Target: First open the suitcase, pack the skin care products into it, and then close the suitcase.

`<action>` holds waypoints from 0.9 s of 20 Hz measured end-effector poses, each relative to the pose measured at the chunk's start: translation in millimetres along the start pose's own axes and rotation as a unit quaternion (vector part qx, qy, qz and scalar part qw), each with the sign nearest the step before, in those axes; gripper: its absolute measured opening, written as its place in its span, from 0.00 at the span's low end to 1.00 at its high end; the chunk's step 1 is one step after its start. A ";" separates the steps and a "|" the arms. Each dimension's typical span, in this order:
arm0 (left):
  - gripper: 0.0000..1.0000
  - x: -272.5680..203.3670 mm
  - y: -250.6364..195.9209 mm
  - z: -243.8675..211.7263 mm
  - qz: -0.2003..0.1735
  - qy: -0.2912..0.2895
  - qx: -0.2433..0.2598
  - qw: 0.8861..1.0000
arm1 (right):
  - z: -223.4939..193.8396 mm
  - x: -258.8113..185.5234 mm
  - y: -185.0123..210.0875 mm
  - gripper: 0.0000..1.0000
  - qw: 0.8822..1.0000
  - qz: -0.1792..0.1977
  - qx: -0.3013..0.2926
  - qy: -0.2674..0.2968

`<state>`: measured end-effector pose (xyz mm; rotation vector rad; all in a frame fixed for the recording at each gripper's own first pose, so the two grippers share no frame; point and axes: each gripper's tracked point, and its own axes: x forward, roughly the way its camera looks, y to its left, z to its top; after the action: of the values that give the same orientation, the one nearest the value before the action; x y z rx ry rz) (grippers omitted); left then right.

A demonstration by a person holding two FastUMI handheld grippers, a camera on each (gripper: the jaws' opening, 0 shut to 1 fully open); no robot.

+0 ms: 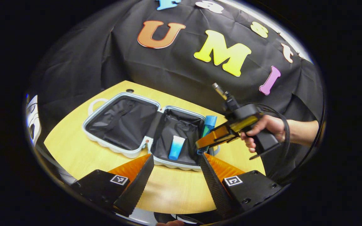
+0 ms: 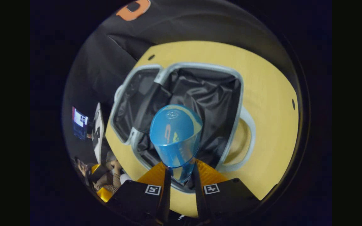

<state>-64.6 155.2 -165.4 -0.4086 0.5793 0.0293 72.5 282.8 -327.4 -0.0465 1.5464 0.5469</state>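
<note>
Suitcase lies open on the table.
A tube lies inside the suitcase's right half; a bottle, clamped in the right gripper, hangs over that half's right edge.

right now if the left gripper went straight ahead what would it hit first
Probably the near rim of the open suitcase, with the small blue tube lying inside just beyond it. The left gripper is open; depth is uncertain.

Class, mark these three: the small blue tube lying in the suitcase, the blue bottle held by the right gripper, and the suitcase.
small blue tube (image 1: 176, 148), left gripper view, middle of its body.
blue bottle (image 2: 175, 135), right gripper view, on its cap.
suitcase (image 1: 118, 150), left gripper view, near rim.
</note>
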 end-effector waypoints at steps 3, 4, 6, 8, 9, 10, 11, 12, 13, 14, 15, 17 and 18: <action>0.95 -17.8 14.6 -2.3 0.000 -0.010 -0.025 1.000 | -5.1 25.1 -3.9 0.33 0.997 -0.020 0.054 0.048; 0.95 -20.1 22.7 -4.0 0.005 -0.011 -0.030 0.999 | -4.2 30.6 -3.8 0.33 0.995 -0.023 0.074 0.057; 0.95 -23.6 34.9 -4.3 0.014 -0.010 -0.043 0.999 | -1.1 40.2 -7.7 0.33 0.991 -0.032 0.114 0.068; 0.95 -26.5 43.0 -2.3 0.018 -0.012 -0.054 0.998 | 2.6 46.3 -14.1 0.33 0.987 -0.043 0.138 0.071; 0.95 -28.6 45.2 0.4 0.020 -0.015 -0.054 0.998 | 2.5 48.6 -14.6 0.33 0.985 -0.048 0.147 0.075; 1.00 -30.1 46.7 2.3 0.020 -0.020 -0.054 0.998 | 3.0 49.9 -14.5 0.33 0.984 -0.050 0.150 0.076; 0.95 -31.3 47.1 5.8 0.019 -0.024 -0.052 0.998 | 3.7 51.0 -15.0 0.33 0.984 -0.054 0.150 0.076; 0.95 -32.6 46.4 8.6 0.018 -0.028 -0.050 0.998 | 2.7 52.8 -16.9 0.33 0.984 -0.062 0.151 0.078; 0.95 -33.2 43.8 10.4 0.014 -0.030 -0.046 0.998 | 2.2 54.2 -18.7 0.32 0.983 -0.068 0.151 0.079; 0.95 -33.8 42.7 12.6 0.012 -0.034 -0.038 0.999 | 2.0 56.4 -19.7 0.33 0.982 -0.073 0.151 0.080; 0.95 -35.5 42.1 13.8 0.011 -0.035 -0.028 0.999 | 1.2 57.9 -20.4 0.32 0.982 -0.078 0.152 0.082; 0.95 -35.9 40.2 16.4 0.008 -0.038 -0.014 0.999 | 0.7 60.8 -20.7 0.33 0.981 -0.085 0.152 0.082; 0.95 -35.4 40.3 16.3 0.008 -0.037 -0.011 0.999 | 0.9 61.3 -21.0 0.30 0.981 -0.088 0.152 0.083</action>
<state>-91.3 201.5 -148.8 -0.4233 0.5095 0.0654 76.6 283.3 -392.1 0.0050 1.7533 0.1656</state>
